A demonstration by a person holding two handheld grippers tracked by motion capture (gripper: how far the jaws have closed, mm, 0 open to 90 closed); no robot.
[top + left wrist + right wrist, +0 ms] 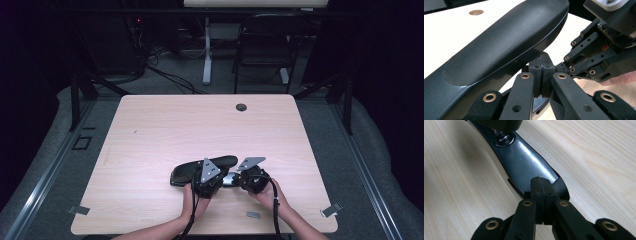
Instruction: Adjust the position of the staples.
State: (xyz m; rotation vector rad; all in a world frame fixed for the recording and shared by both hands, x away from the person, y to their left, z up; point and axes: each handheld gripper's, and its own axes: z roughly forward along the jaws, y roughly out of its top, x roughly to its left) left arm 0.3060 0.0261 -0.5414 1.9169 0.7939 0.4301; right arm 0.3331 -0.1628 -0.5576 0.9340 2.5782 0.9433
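Left gripper (541,75) clamped, pads together under black curved object (202,169) near table (150,130) front edge; right gripper (541,192) pinches its glossy end. Right gripper view reveals a screw (504,138)

Black armrest pad (204,168): long, curved, matte top, lid-like; raised at slant over glossy dark base plate (529,165) with screw, lying on desk (150,130) near front edge.

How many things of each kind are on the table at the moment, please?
Black hinged case: 1
Hand-held grippers: 2, left gripper, right gripper
Small grey tabs on the table, one at: 1
Total: 4
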